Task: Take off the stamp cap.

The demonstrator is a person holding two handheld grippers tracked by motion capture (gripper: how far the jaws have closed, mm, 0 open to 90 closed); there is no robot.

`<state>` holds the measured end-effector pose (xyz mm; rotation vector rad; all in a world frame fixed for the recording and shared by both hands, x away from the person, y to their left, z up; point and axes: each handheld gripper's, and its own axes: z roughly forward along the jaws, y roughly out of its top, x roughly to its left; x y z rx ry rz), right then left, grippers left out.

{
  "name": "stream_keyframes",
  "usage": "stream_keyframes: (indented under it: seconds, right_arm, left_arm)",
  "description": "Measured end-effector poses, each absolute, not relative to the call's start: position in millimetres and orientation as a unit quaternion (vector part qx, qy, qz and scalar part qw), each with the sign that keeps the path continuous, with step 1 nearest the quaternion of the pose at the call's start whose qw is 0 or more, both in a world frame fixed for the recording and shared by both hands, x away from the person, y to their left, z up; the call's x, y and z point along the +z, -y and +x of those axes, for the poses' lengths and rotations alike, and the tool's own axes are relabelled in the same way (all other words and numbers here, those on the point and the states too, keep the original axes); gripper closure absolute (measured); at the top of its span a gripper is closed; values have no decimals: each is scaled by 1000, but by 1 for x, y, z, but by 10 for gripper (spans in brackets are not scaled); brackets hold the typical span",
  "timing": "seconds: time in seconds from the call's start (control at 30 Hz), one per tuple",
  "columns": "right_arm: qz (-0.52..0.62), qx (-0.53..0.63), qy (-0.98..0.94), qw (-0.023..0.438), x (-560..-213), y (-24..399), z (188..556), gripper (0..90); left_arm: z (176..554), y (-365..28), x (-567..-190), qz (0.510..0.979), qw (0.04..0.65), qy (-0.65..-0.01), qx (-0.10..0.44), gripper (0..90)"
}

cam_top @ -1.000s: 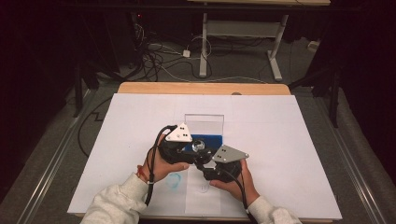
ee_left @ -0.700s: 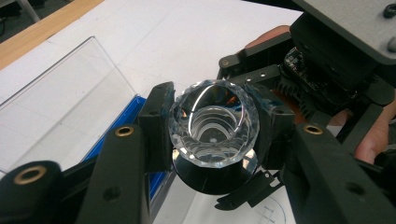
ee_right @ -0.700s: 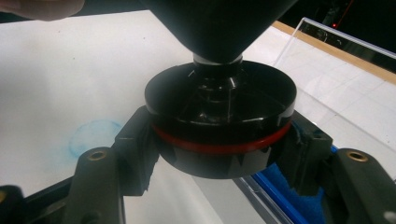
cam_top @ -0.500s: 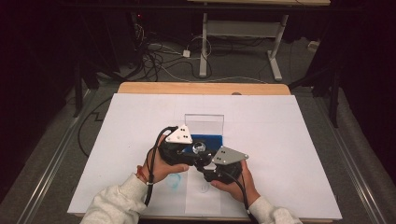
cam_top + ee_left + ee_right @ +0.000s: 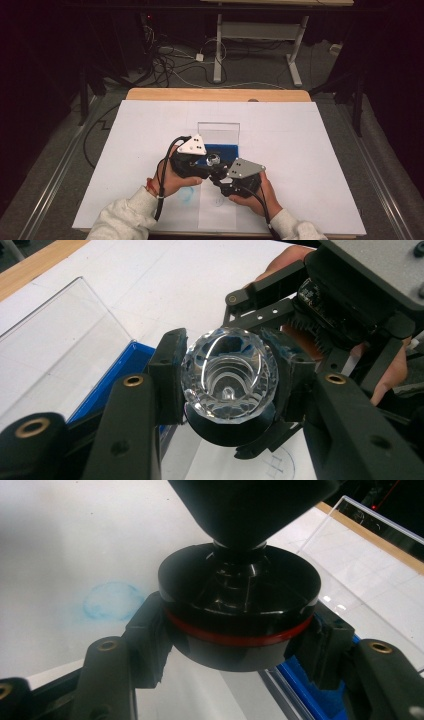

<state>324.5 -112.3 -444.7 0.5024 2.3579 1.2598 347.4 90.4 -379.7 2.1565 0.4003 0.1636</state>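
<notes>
A faceted clear crystal-like knob (image 5: 227,377) is sitting between the two black jaws of the left gripper (image 5: 227,385), which are closing on its sides and holding it above the white sheet (image 5: 310,150), just in front of the blue-lined box (image 5: 222,150). Below the knob, a round black base with a red ring (image 5: 239,607) is being clamped from both sides by the jaws of the right gripper (image 5: 240,645); the black piece narrows upward into a stem where a dark cone-shaped part is meeting it from above in the right gripper view. In the high view the two grippers are meeting nose to nose over the near middle of the table, the left gripper (image 5: 200,162) and the right gripper (image 5: 235,180) touching or nearly so, with the knob (image 5: 214,160) glinting between them.

The person's hands are covering much of each gripper body, and the join between knob and base is lying hidden behind the jaws, so whether the two parts are seated together is impossible to tell. The box's clear lid (image 5: 218,130) is standing open behind. A faint blue circle (image 5: 111,600) is showing on the sheet, and a small pencilled circle (image 5: 218,201) nearer the table edge; no readable writing or brand is showing anywhere.
</notes>
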Motion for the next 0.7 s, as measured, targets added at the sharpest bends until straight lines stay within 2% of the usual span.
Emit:
stream_keyframes:
  seconds: [0.43, 0.53, 0.6, 0.67, 0.7]
  right_arm:
    - [174, 441, -856, 207, -444, 112, 323, 391]
    - [108, 400, -882, 225, -451, 98, 311, 391]
    - [110, 424, -878, 192, -450, 88, 304, 391]
    - [96, 404, -884, 213, -449, 85, 303, 391]
    - [104, 406, -885, 205, -451, 87, 305, 391]
  left_arm:
    - [348, -89, -381, 877, 451, -156, 56, 545]
    - [351, -89, -381, 869, 464, -166, 51, 545]
    - [352, -88, -382, 876, 448, -164, 67, 545]
    - [353, -93, -380, 869, 460, -171, 66, 545]
    - [353, -96, -378, 866, 464, -173, 69, 545]
